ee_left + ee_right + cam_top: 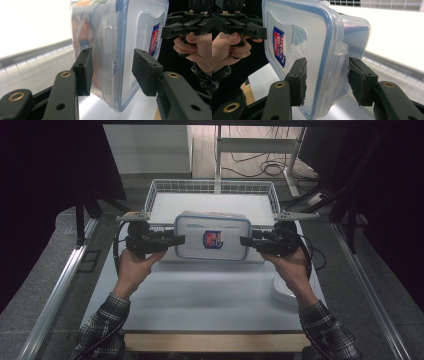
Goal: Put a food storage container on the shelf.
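Clear rectangular plastic container (212, 237) with a blue-edged snap lid and a red-and-blue label hangs between the two grippers, lifted clear of the white table (210, 295) and level, its lid facing up. It sits just in front of the white wire basket (165, 187), whose near rim lies behind the container's far edge.

At the container's left short end, the left gripper (176, 240) has its jaws about half spread, one above the lid and one below the base. In the left gripper view (112, 70) the pad on the base side presses against the container wall beside the clear side latch (107, 47); the pad on the lid side stands at the lid's face, though whether it fully touches cannot be told from that angle.

At the container's right short end, the right gripper (246, 241) mirrors this. In the right gripper view (327, 80) its jaws are likewise half spread and clamp the end of the container, one worn pad against the lid, the other against the latch side of the body.

Each gripper is held by a hand (134, 270) in a plaid sleeve (102, 322), reaching toward the container from the near edge of the table.
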### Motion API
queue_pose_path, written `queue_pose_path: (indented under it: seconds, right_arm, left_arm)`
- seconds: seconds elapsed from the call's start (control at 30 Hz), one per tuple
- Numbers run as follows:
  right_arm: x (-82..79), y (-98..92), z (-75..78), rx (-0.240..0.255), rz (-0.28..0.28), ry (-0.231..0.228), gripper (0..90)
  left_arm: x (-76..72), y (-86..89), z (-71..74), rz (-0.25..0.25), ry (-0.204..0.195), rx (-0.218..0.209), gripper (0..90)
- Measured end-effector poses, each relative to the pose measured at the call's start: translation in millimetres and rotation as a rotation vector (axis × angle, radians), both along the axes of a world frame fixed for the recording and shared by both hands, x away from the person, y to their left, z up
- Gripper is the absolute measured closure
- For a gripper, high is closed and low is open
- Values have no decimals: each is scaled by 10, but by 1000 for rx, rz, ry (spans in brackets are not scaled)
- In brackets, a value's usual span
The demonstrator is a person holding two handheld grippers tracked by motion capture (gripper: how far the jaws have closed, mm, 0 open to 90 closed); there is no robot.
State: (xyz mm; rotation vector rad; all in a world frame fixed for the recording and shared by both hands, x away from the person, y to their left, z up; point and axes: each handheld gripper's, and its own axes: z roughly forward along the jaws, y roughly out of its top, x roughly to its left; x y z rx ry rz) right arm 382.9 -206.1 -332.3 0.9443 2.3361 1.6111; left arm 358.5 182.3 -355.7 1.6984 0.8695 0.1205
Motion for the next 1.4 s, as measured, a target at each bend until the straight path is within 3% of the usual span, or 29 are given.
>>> queue_pose_path:
  seconds: [0.3, 0.73, 1.07, 1.4]
  right_arm:
    - [207, 18, 247, 22, -17, -25, 500]
    - [541, 53, 433, 39, -55, -12, 489]
    - [816, 75, 377, 45, -83, 21, 482]
    - [882, 98, 375, 57, -123, 30, 474]
  left_arm:
    - [224, 10, 227, 4, -16, -5, 520]
    - [553, 18, 347, 20, 3, -28, 518]
    - [788, 17, 279, 30, 37, -27, 511]
    - [857, -12, 299, 76, 37, -32, 493]
